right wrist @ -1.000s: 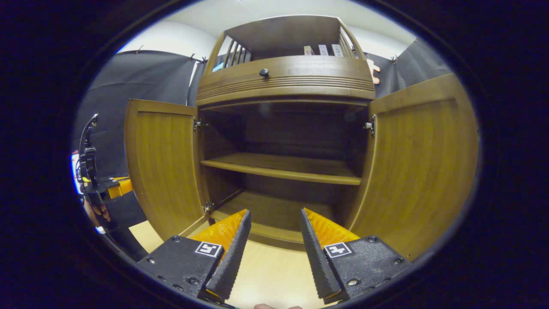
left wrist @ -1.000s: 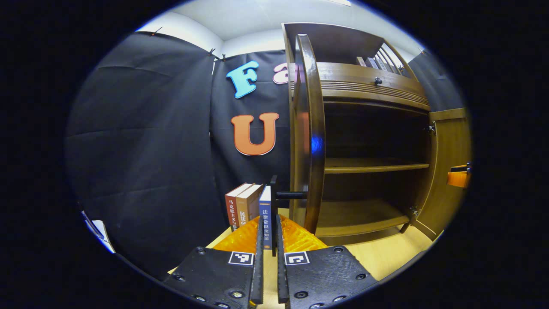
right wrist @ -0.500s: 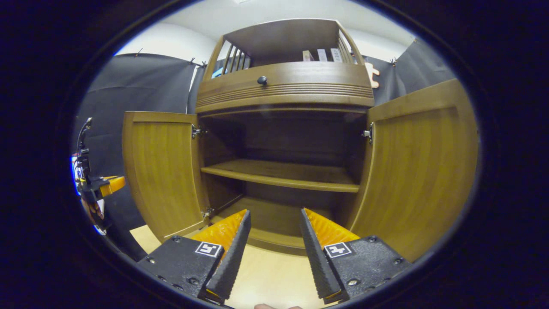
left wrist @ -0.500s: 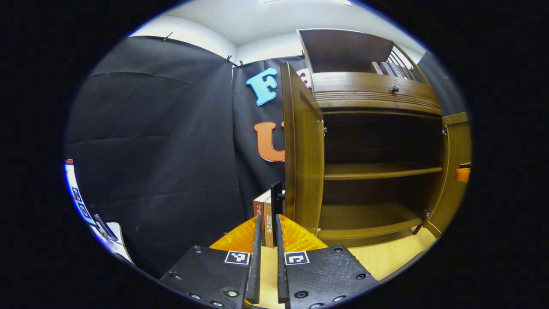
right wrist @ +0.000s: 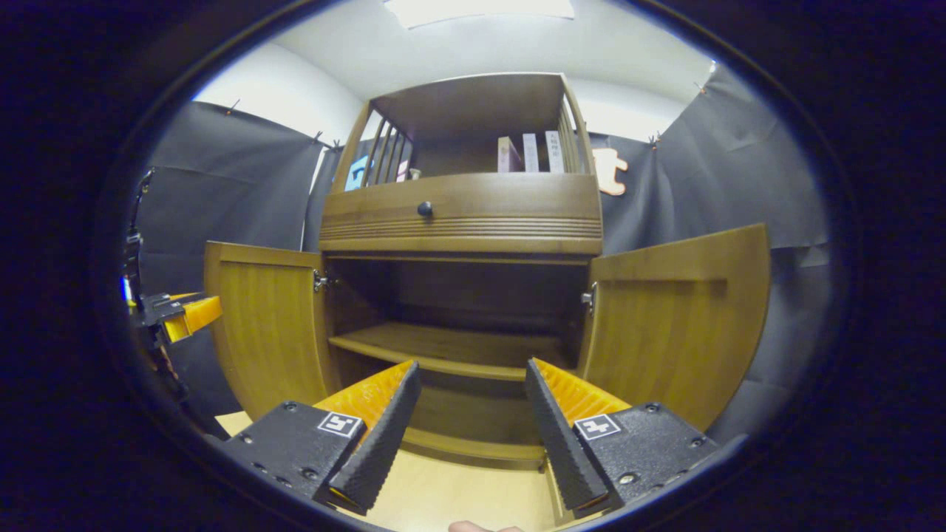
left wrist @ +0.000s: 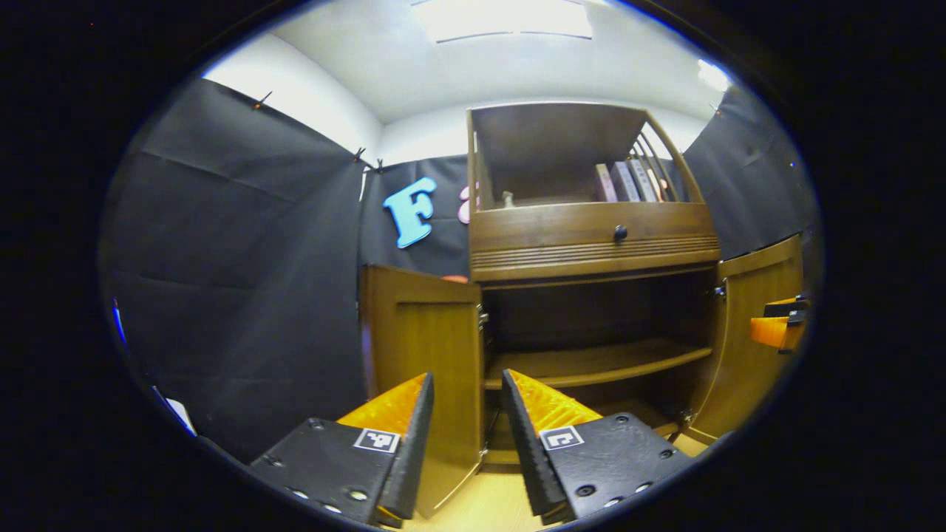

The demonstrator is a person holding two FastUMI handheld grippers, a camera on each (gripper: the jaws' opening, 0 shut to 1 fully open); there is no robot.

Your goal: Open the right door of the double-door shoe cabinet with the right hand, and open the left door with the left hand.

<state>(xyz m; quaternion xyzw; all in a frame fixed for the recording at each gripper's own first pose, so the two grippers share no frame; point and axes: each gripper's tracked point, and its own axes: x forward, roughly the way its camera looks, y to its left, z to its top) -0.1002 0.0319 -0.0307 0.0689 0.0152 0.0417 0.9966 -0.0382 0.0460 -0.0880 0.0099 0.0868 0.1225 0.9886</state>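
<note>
Now I see the shoe cabinet (right wrist: 462, 222) straight ahead on the pale floor, its left door (right wrist: 266, 325) and right door (right wrist: 680, 318) both swung wide, brown wood, inner shelf (right wrist: 443, 347) bare. My left gripper (left wrist: 467, 414) and right gripper (right wrist: 473, 414) hang before it, jaws released, gripping nothing. The left gripper view catches the drawer knob (left wrist: 620, 233) and books (left wrist: 624, 181) from the side.

From my right gripper view the shoe cabinet (right wrist: 462, 222) stood straight ahead, its left door (right wrist: 266, 325) swung out to the left and its right door (right wrist: 676, 318) out to the right. Between them sat one shelf (right wrist: 443, 351). Above ran a drawer (right wrist: 458, 214) — and over that, an open top compartment with books (right wrist: 528, 153) standing at its right side.
</note>
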